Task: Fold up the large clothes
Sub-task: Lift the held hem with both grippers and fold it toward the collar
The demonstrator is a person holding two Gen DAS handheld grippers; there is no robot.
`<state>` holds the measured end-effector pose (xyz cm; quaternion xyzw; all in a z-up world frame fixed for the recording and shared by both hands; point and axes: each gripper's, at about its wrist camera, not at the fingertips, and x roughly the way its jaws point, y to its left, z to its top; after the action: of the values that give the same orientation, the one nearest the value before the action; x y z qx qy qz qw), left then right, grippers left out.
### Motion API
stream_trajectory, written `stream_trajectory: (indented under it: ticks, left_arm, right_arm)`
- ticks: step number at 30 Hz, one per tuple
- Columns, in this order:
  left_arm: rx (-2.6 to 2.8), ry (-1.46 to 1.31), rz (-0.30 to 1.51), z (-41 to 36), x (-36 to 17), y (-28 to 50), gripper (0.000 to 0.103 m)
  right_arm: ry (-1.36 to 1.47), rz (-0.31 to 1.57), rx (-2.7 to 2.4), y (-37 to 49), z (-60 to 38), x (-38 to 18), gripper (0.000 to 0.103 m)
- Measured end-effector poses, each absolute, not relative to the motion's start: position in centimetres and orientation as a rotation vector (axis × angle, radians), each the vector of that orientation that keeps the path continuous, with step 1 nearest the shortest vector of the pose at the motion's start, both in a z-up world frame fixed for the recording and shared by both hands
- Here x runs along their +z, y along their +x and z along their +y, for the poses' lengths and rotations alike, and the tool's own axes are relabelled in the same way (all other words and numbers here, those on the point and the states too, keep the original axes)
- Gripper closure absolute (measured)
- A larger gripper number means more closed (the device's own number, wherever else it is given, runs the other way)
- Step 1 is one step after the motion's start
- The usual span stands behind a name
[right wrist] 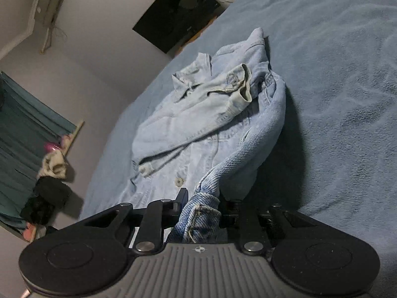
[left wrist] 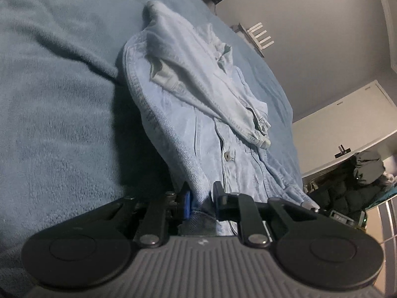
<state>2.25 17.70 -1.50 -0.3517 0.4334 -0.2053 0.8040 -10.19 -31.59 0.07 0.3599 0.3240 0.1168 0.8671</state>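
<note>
A light blue denim jacket (left wrist: 196, 114) lies on a blue fleece blanket (left wrist: 54, 104), sleeves folded across its front. My left gripper (left wrist: 201, 193) is shut on the jacket's hem edge and lifts it off the blanket. In the right wrist view the jacket (right wrist: 198, 124) lies the same way, a cuffed sleeve on top. My right gripper (right wrist: 202, 201) is shut on another bunched corner of the hem, held a little above the blanket (right wrist: 342, 99).
The bed's far edge meets a grey wall. A dark screen (right wrist: 177, 12) hangs on the wall. A pile of dark clothes (left wrist: 357, 183) sits beside the bed, and a teal curtain (right wrist: 22, 129) with more clothes lies at the other side.
</note>
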Motion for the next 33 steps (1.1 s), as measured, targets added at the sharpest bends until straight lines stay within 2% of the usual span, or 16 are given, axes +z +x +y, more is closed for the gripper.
stream_trajectory:
  ticks: [6, 8, 10, 12, 17, 18, 20, 22, 24, 33]
  left_arm:
    - [-0.453, -0.741, 1.000, 17.4, -1.9, 2.6, 0.090]
    - [-0.419, -0.660, 1.047, 16.8, -2.1, 2.6, 0.085]
    - [-0.406, -0.612, 1.085, 16.2, -2.4, 2.7, 0.067]
    - [-0.414, -0.600, 1.113, 15.9, -2.8, 3.0, 0.057]
    - [-0.389, -0.584, 1.172, 16.0, -3.9, 3.6, 0.054]
    - [-0.391, -0.567, 1.174, 15.8, -3.9, 3.6, 0.054]
    - [-0.405, -0.553, 1.154, 15.5, -3.7, 3.7, 0.058]
    - [-0.416, -0.595, 1.124, 15.9, -3.5, 3.5, 0.085]
    - [-0.440, -0.694, 1.086, 16.9, -3.3, 3.8, 0.091]
    - [-0.528, -0.955, 0.859, 18.6, -0.8, 5.1, 0.091]
  right_arm:
    - [0.659, 0.775, 0.237, -10.0, -30.7, -0.4, 0.075]
    - [0.621, 0.810, 0.236, -10.0, -30.0, -0.6, 0.067]
    - [0.596, 0.845, 0.231, -9.8, -29.5, -1.0, 0.060]
    - [0.572, 0.876, 0.211, -9.6, -29.1, -1.4, 0.055]
    - [0.517, 0.920, 0.186, -8.9, -28.6, -1.9, 0.055]
    - [0.506, 0.917, 0.179, -8.8, -28.5, -1.9, 0.057]
    - [0.502, 0.893, 0.184, -8.7, -28.7, -1.7, 0.080]
    - [0.537, 0.860, 0.205, -8.8, -29.2, -1.3, 0.082]
    - [0.569, 0.824, 0.229, -8.7, -29.7, -0.9, 0.083]
    - [0.820, 0.544, 0.317, -7.9, -34.3, 1.3, 0.085]
